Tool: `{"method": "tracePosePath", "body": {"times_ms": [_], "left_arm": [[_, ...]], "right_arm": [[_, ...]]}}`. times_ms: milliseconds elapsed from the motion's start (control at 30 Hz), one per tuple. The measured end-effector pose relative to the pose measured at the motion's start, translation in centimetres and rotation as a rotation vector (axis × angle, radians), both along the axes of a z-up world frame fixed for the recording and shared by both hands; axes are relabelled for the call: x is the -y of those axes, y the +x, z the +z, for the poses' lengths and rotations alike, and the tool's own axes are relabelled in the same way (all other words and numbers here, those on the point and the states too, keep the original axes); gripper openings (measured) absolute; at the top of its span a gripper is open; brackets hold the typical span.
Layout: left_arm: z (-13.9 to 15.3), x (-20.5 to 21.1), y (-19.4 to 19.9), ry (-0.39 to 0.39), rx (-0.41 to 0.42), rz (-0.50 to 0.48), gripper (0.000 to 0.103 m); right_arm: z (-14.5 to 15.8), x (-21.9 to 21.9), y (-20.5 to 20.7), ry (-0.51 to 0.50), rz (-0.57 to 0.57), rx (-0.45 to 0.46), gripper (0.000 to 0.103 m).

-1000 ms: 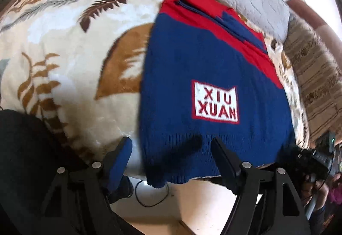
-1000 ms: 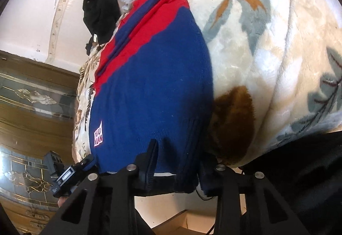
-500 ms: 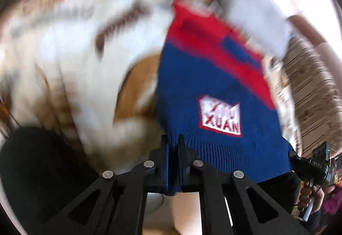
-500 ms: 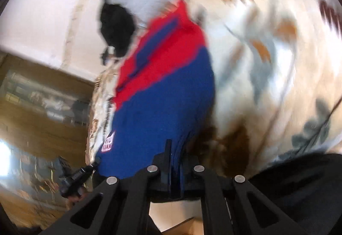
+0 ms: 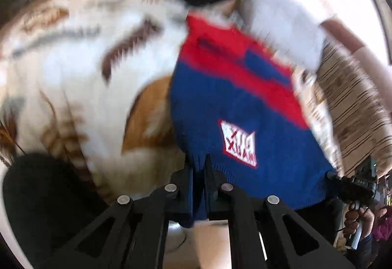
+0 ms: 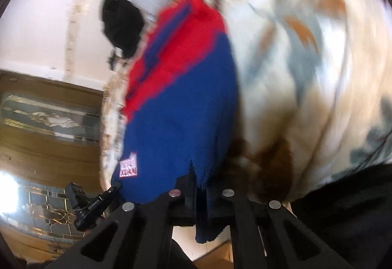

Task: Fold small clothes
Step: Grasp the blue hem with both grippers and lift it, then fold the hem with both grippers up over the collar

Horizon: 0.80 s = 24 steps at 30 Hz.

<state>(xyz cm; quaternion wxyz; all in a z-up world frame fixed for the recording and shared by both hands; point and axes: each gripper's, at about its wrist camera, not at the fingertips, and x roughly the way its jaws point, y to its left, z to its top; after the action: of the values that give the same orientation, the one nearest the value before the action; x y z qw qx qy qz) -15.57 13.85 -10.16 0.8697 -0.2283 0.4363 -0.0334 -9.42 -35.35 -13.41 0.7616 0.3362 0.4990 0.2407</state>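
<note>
Leaf-print blanket [image 5: 80,68] covers the bed, sweater [image 5: 235,107] spread on top — both claws, gaping a second ago, now pinch its near hem: left gripper [image 5: 199,171] and right gripper [image 6: 201,178] lifting opposite corners.

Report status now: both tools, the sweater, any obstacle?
Left tool and right tool shut on sweater hem. Sweater on leaf-print blanket. No obstacle visible.

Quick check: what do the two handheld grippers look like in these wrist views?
Both alike: the left gripper and right gripper have matte black linkage arms with triangular cutouts, round silver pivot pins and flat black fingers. From outside, the right gripper is a black body on a handle.
</note>
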Motion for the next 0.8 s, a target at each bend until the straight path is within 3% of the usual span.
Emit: {"method": "tracePosePath", "body": {"times_ms": [67,167,200,333,400,467,533,600,700,800], "left_arm": [[-0.3,-0.5,0.1,0.006,-0.012,0.006,0.007],[-5.3,-0.6,1.8,-0.005,-0.206,-0.001,0.007],[-5.8,-0.5,1.8,-0.001,-0.219,-0.002,0.007],[-1.2,-0.3,1.4,0.040,-0.049,-0.005,0.007],[-2.1,-0.4,2.3,0.056,-0.087,-0.017,0.007],[-4.8,-0.5,3.2,0.043,-0.199,-0.013,0.007],[-4.3,-0.9,2.7,0.017,-0.170,0.000,0.007],[-2.8,-1.1,1.9,0.049,-0.112,-0.007,0.007],[-4.9,-1.4,2.8,0.053,-0.201,-0.015,0.007],[-3.3,-2.0,2.5,0.030,-0.143,-0.005,0.007]], "right_arm": [[0.3,0.0,0.4,-0.027,0.005,0.012,0.006],[-4.1,0.0,1.3,-0.045,0.000,-0.133,0.006],[-5.0,-0.1,1.3,-0.055,0.000,-0.160,0.006],[-2.2,-0.8,1.1,-0.042,0.004,-0.071,0.006],[-2.9,-1.1,1.8,-0.067,0.010,-0.098,0.006],[-4.5,-1.1,2.2,-0.067,0.008,-0.163,0.006],[-3.6,-1.2,1.9,-0.058,0.009,-0.135,0.006],[-2.7,-1.0,1.7,-0.066,0.019,-0.102,0.006],[-4.7,-0.9,2.4,-0.081,0.026,-0.175,0.006],[-3.4,-0.8,2.4,-0.058,0.042,-0.128,0.006]]}}
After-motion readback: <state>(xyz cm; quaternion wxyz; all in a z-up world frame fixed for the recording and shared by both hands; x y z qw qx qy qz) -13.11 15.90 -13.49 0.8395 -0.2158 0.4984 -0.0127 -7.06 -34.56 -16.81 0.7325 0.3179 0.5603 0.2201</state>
